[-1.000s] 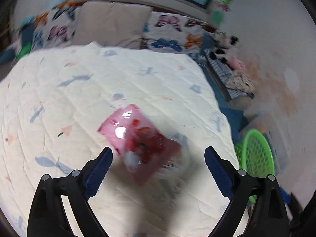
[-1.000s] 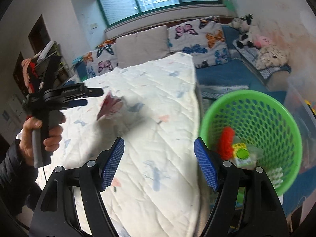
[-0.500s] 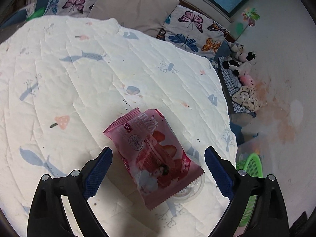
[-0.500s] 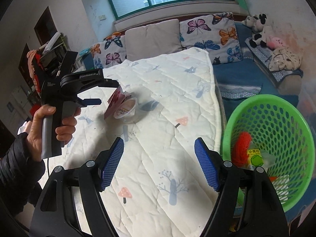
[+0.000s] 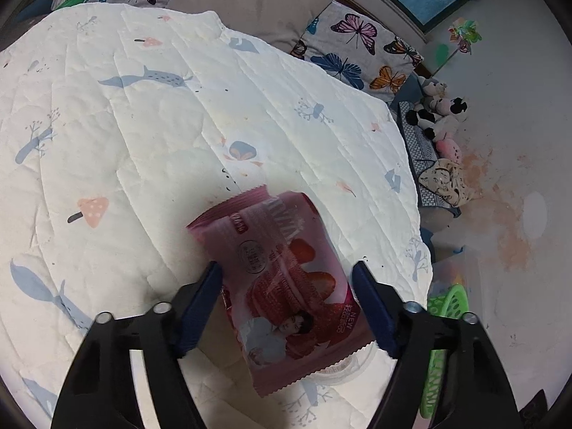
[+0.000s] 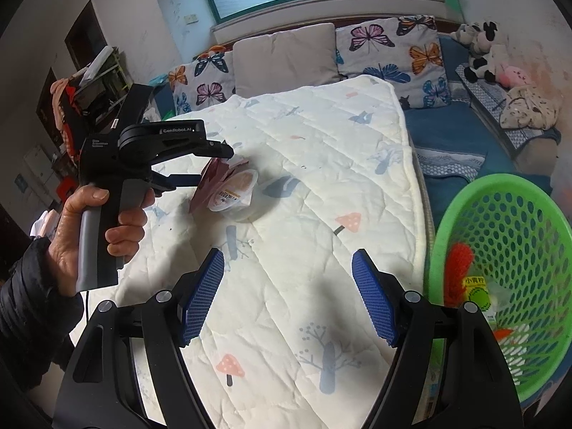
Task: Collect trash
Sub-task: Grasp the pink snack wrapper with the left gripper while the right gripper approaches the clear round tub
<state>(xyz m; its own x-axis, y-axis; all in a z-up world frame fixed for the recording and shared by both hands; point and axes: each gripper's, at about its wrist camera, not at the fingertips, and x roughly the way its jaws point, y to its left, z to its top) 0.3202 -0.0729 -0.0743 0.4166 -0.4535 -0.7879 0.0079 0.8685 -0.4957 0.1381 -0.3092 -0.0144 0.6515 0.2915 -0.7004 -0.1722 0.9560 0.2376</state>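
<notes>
Wrapper [image 5: 282, 279] sits between the closing left gripper [image 5: 287, 307], barely touched; right gripper [image 6: 287, 300] gapes empty.

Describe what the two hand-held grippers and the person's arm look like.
Both hand-held grippers, left and right, have black forked frames with silver pins and blue cross-hatched pads. The left one carries white "GenRoboAI" lettering, a grey handle and a thin black cable. The person's sleeve is dark and quilted.

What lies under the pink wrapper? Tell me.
A clear plastic cup sits under the pink wrapper on the quilt. The left wrist view shows only its rim; its contents are unclear.
</notes>
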